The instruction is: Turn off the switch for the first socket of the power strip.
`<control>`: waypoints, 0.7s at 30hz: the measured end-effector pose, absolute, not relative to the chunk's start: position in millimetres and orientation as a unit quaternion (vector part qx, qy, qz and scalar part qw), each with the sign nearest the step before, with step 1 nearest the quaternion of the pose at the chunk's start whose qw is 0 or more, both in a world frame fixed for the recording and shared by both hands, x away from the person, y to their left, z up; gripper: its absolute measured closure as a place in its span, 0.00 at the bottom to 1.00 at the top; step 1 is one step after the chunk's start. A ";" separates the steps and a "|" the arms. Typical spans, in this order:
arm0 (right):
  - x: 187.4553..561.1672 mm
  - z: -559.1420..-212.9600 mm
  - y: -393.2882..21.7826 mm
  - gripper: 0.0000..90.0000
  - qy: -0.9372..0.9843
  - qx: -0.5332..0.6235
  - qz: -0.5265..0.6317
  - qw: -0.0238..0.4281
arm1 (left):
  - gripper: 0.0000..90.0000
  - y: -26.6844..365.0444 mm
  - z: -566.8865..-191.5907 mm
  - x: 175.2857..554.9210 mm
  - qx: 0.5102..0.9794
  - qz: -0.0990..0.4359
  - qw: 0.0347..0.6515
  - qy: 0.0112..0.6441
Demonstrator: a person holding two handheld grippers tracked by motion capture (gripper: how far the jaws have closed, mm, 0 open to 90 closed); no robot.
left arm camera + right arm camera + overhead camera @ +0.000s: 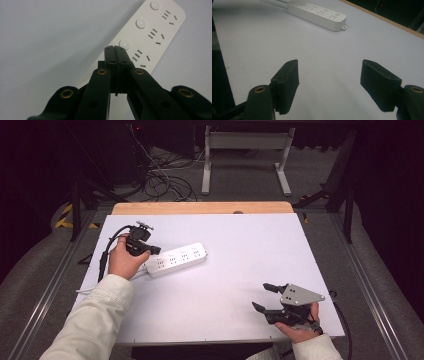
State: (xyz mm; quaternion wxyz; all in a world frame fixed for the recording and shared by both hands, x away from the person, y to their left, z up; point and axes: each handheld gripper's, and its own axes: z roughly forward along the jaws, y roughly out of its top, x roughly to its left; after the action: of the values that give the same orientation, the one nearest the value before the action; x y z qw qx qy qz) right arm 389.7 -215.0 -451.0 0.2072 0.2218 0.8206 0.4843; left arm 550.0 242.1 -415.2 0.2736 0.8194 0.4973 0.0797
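White table (240, 285) in a dark room, with one power strip (176, 259) lying left of the middle.
Left gripper (115, 48) fully shut, holding nothing, tips just above a round button (124, 44) of the strip; right gripper (262, 296) wide open and empty, well apart. Risk, probably: closed tips slipping off the button and pushing the light strip aside. Counted: one strip, three buttons near the left gripper, two grippers.
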 end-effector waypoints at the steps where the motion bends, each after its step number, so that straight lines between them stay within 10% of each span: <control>1: 389.7 -451.0 -215.1 0.35 0.821 0.222 0.485 0.207 | 1.00 241.9 -415.7 551.1 0.821 0.082 0.266 0.499; 21: 389.1 -450.7 -215.8 0.35 0.821 0.219 0.486 0.205 | 1.00 227.2 -423.7 567.9 0.828 0.050 0.188 0.526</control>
State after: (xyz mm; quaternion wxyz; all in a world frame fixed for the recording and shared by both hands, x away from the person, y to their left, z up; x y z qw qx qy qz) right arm 389.1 -215.8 -450.7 0.2045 0.2188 0.8208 0.4865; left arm 567.9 227.2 -423.7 0.1882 0.8276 0.5265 0.0504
